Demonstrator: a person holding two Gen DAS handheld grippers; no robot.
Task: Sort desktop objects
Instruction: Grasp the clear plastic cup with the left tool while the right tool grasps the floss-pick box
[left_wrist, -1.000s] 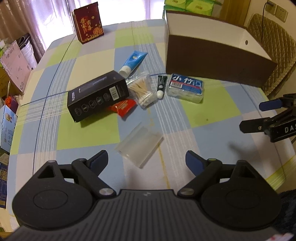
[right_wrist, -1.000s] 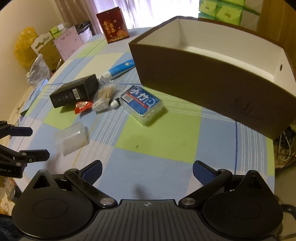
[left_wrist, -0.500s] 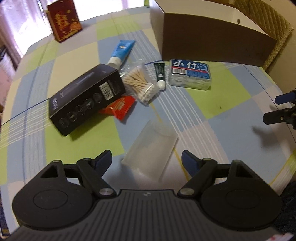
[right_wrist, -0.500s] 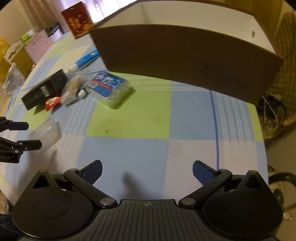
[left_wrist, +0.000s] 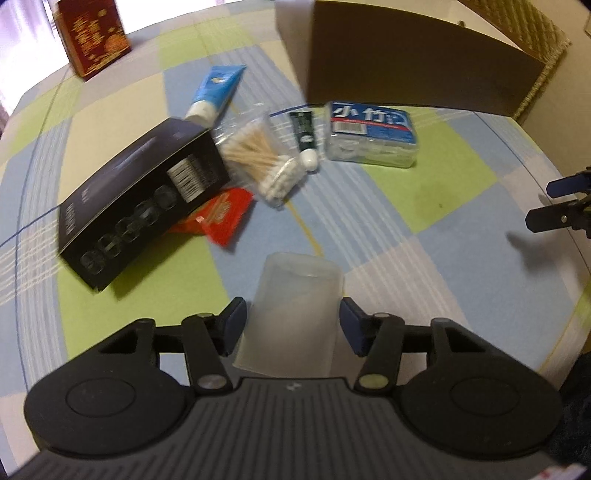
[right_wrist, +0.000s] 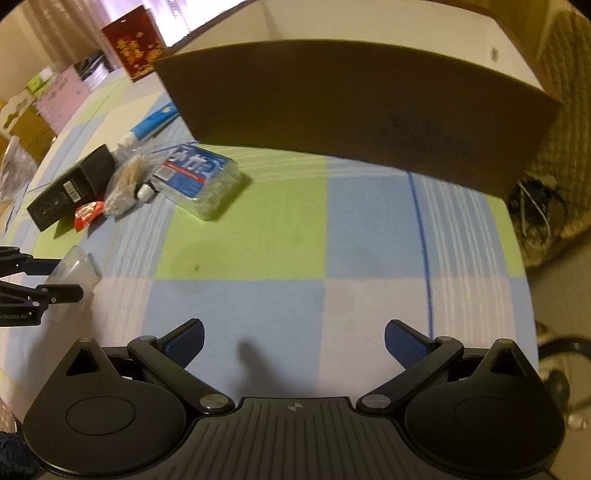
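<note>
A clear plastic box (left_wrist: 293, 314) lies on the checked tablecloth between the fingers of my left gripper (left_wrist: 291, 317); the jaws stand open around it, close to its sides. It also shows in the right wrist view (right_wrist: 75, 264). Beyond it lie a black carton (left_wrist: 140, 199), a red packet (left_wrist: 221, 218), a bag of cotton swabs (left_wrist: 262, 158), a small green tube (left_wrist: 304, 136), a blue tube (left_wrist: 216, 92) and a blue-labelled pack (left_wrist: 371, 134). My right gripper (right_wrist: 293, 341) is open and empty over the cloth, before the brown storage box (right_wrist: 354, 110).
A red gift box (left_wrist: 94, 35) stands at the far left of the table. The brown box (left_wrist: 417, 66) stands at the far right. The table edge runs along the right (right_wrist: 524, 236), with cables and a wicker chair beyond it.
My left gripper has moved forward and down so that the clear plastic box now sits between its fingers, which have narrowed. My right gripper has swung right, closer to the brown box.
</note>
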